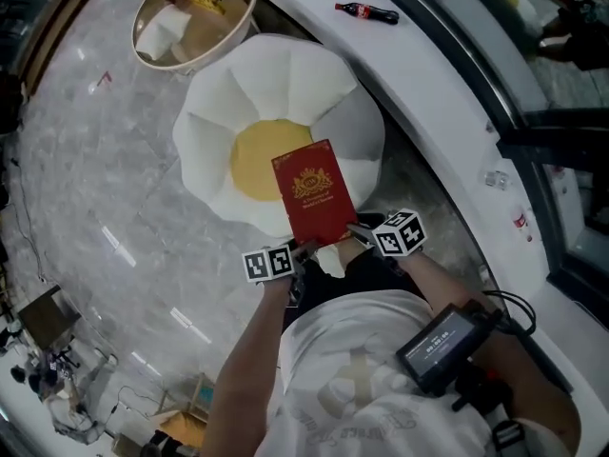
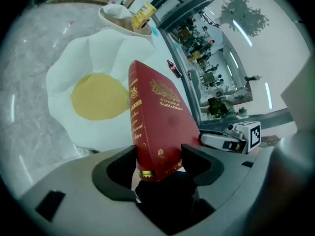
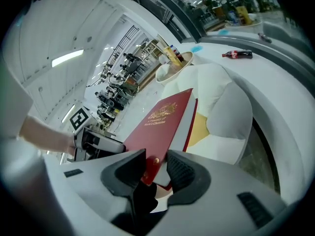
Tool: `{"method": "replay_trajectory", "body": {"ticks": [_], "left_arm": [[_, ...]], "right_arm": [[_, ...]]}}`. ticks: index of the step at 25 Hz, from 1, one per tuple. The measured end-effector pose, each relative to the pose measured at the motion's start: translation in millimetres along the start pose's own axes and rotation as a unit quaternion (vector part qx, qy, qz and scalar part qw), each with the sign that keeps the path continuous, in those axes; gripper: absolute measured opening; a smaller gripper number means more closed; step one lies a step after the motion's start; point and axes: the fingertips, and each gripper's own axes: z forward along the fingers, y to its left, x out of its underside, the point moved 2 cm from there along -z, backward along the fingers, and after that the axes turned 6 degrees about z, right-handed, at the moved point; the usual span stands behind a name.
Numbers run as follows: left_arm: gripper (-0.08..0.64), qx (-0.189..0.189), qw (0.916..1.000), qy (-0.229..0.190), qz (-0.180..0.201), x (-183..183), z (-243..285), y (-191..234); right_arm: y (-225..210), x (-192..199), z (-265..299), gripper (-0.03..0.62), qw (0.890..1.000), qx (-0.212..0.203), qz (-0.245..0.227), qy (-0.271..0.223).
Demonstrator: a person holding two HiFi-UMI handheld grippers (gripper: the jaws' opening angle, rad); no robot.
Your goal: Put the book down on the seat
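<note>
With left gripper (image 2: pixel 158 163) and right gripper (image 3: pixel 155 168) each clenched on the red book (image 1: pixel 314 203), held it over the seat (image 1: pixel 285 93); seemingly mid-carry; needed next: lowering flat, then unclenching.

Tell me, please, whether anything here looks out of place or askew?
Only the small cola bottle stands out: it lies on its side on the white curved ledge beyond the white-and-yellow flower-shaped seat. The red hardback book is held over the seat's near edge, not yet down.
</note>
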Motion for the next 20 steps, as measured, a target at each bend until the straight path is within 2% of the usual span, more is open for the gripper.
{"method": "replay_trajectory", "body": {"ticks": [11, 20], "left_arm": [[0.299, 0.018, 0.9981, -0.009, -0.059, 15, 46, 26], [0.299, 0.033, 0.9934, -0.028, -0.106, 28, 69, 63]], "right_arm": [[-37, 5, 28, 0.143, 0.998, 0.008, -0.026, 0.063], [-53, 11, 67, 0.141, 0.995, 0.026, -0.041, 0.086]]}}
